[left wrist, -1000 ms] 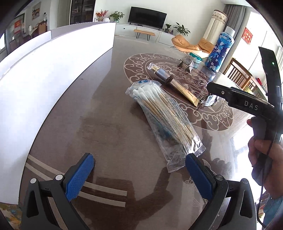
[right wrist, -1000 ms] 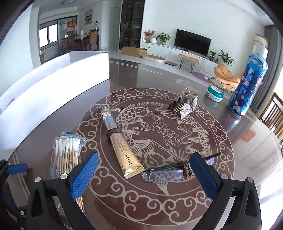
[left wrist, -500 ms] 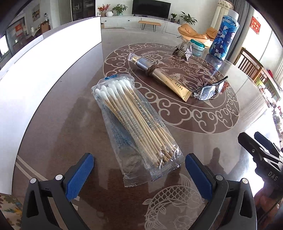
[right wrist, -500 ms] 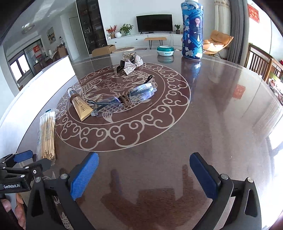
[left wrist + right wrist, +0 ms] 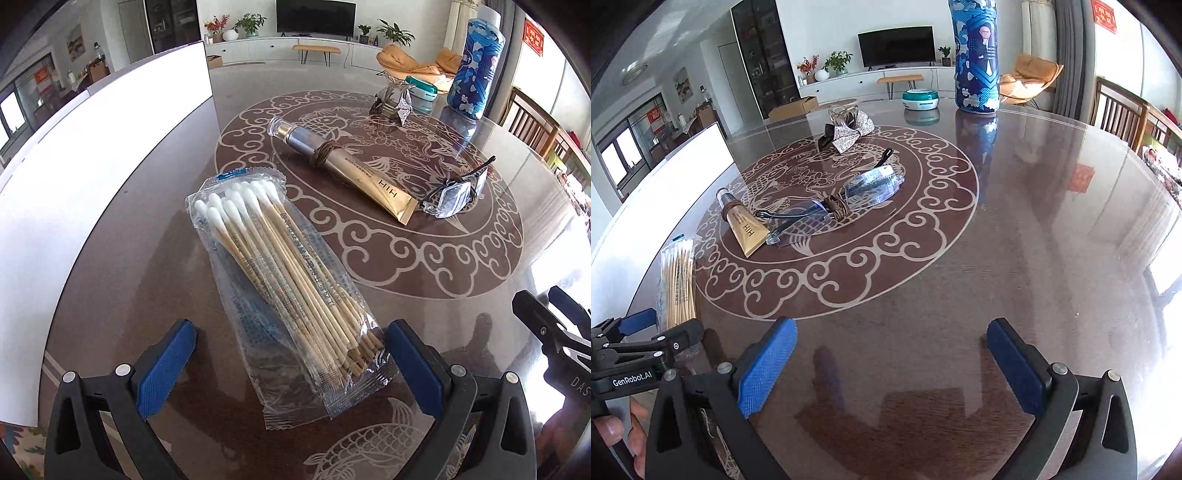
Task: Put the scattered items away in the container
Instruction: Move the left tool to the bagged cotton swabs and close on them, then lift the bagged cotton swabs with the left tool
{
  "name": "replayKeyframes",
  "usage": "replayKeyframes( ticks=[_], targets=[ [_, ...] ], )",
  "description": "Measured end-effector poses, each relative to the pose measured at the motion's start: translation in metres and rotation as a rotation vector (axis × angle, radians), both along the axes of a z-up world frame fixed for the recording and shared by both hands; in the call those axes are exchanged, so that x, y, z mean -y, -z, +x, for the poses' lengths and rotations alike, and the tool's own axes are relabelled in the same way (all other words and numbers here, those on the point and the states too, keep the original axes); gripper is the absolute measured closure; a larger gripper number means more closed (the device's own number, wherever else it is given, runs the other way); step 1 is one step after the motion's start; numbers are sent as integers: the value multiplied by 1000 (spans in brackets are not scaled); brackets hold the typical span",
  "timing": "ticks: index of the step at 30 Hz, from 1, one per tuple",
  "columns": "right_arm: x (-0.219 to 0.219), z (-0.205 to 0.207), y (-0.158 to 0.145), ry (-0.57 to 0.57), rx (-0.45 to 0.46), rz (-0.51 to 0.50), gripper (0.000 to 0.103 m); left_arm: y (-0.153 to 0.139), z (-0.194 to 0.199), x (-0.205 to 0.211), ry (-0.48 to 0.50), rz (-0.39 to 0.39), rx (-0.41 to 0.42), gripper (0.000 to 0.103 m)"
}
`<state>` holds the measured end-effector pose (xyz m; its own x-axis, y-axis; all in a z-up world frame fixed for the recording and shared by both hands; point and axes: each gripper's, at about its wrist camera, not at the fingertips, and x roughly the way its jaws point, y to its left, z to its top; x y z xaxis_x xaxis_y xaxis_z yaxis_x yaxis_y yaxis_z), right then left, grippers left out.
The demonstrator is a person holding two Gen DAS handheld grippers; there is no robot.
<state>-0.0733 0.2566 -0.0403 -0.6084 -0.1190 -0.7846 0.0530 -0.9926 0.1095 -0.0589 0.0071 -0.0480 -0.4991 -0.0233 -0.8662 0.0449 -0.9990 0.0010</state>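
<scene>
Cotton swabs (image 5: 284,273) in a clear packet lie on the table (image 5: 424,325), the near end of the packet between the two blue pads of the left claw (image 5: 291,369) — spread wide, gripping nothing. The packet slants away toward the white container (image 5: 92,166) on the left. Farther off, a gold tube (image 5: 343,168) rests on the round fish pattern with its flat end touching a pair of glasses (image 5: 454,188). Beyond them sit a sparkly bow (image 5: 847,131), a teal tin (image 5: 921,99) and a tall blue bottle (image 5: 975,55). The right claw (image 5: 892,369) is also released, hovering over bare table well to the right of the swabs, with nothing between its pads.
</scene>
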Motion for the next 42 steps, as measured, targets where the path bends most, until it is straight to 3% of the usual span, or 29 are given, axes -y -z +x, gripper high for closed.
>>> replayKeyframes(
  ticks=[15, 24, 37, 39, 42],
  targets=[
    [20, -4, 7, -22, 33, 122, 0, 0, 4, 35, -38, 0, 6, 0],
    [20, -4, 7, -30, 32, 120, 0, 1, 9, 37, -2, -4, -53, 0],
    [20, -4, 7, -31, 32, 120, 0, 0, 13, 47, 20, 2, -33, 0],
    [20, -4, 7, -31, 32, 120, 0, -2, 19, 59, 18, 36, -48, 0],
    [20, -4, 7, -31, 32, 120, 0, -7, 28, 84, 0, 167, -79, 0]
  ],
)
